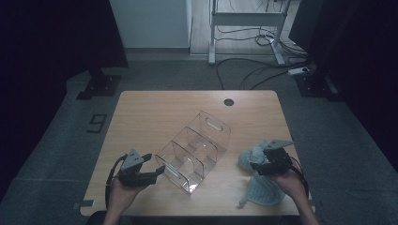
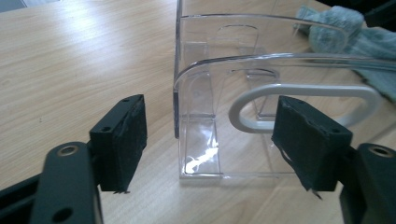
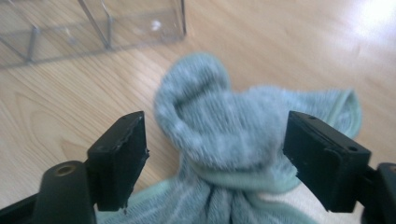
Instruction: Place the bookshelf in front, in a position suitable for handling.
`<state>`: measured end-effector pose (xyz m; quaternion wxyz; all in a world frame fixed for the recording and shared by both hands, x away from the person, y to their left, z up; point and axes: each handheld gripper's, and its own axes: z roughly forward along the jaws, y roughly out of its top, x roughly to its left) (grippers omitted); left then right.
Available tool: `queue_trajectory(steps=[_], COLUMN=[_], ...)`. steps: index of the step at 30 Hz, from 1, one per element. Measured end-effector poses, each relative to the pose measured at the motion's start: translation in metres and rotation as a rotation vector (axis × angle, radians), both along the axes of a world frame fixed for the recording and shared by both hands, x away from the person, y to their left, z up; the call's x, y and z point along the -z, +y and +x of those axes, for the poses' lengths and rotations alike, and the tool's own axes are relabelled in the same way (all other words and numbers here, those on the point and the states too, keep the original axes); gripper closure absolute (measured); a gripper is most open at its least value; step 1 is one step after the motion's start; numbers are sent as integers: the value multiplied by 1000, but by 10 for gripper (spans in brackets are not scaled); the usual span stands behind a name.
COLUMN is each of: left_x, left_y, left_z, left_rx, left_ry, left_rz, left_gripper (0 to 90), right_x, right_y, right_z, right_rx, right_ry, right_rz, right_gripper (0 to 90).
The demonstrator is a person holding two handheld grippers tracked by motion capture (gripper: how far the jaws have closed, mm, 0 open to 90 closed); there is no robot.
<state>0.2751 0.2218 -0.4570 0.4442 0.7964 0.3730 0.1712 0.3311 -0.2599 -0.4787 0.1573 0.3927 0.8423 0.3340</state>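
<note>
Green sock (image 3: 224, 135) lies bunched on desk (image 1: 155, 112) right of clear organizer (image 1: 195, 150), between released right tongs (image 3: 215, 154), not pinched; left tongs (image 2: 210, 140) released at organizer's near end; risk: loose fabric slips, or light organizer skids when nudged

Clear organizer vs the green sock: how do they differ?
The clear organizer is rigid, see-through plastic with dividers; the green sock is soft, opaque knit. The organizer stands mid-table with a cut-out handle; the sock lies bunched near the right gripper. Both rest on the wooden table, ungripped.
</note>
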Motion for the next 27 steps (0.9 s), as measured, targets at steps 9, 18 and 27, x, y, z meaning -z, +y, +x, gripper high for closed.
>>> queue_trajectory(steps=[9, 18, 27], left_x=[-11, -9, -2], left_y=[-7, -19, -29], left_z=[-13, -18, -15], left_rx=[55, 110, 116], left_ry=[4, 22, 29], left_rz=[7, 32, 45], left_gripper=[269, 285, 269], right_x=[-17, -17, -11], right_y=[18, 44, 72], right_z=[12, 35, 59], right_rx=[-44, -73, -99], right_ry=[-37, -32, -35], right_rz=[60, 89, 73], right_gripper=[371, 451, 477])
